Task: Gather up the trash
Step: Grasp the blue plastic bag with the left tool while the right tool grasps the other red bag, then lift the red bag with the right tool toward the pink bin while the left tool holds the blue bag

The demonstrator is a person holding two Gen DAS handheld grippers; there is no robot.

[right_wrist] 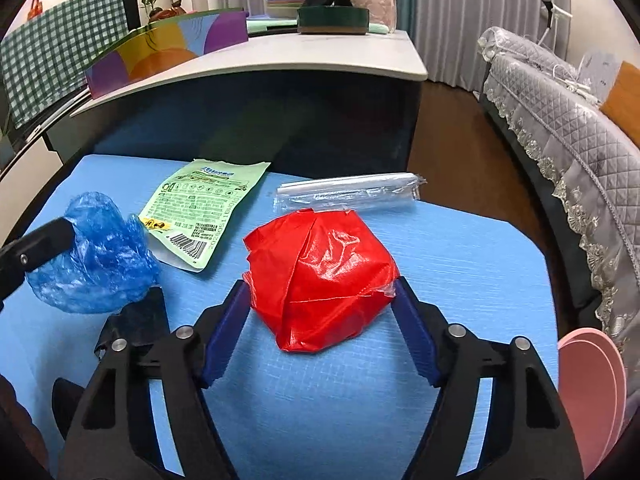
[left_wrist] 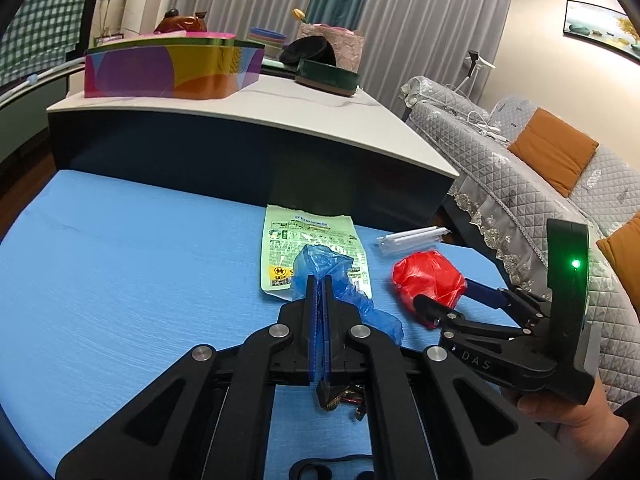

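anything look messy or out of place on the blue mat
Yes: loose trash on the mat. A torn-open green packet lies flat, a clear wrapper behind a crumpled red bag, and a crumpled blue bag at the left.

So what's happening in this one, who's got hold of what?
A person is picking up trash off a blue mat with two handheld grippers. The left gripper is shut on a crumpled blue plastic bag. The right gripper straddles a red plastic wad, its pads right at the wad's sides. A green packet and a clear wrapper lie on the mat beyond.
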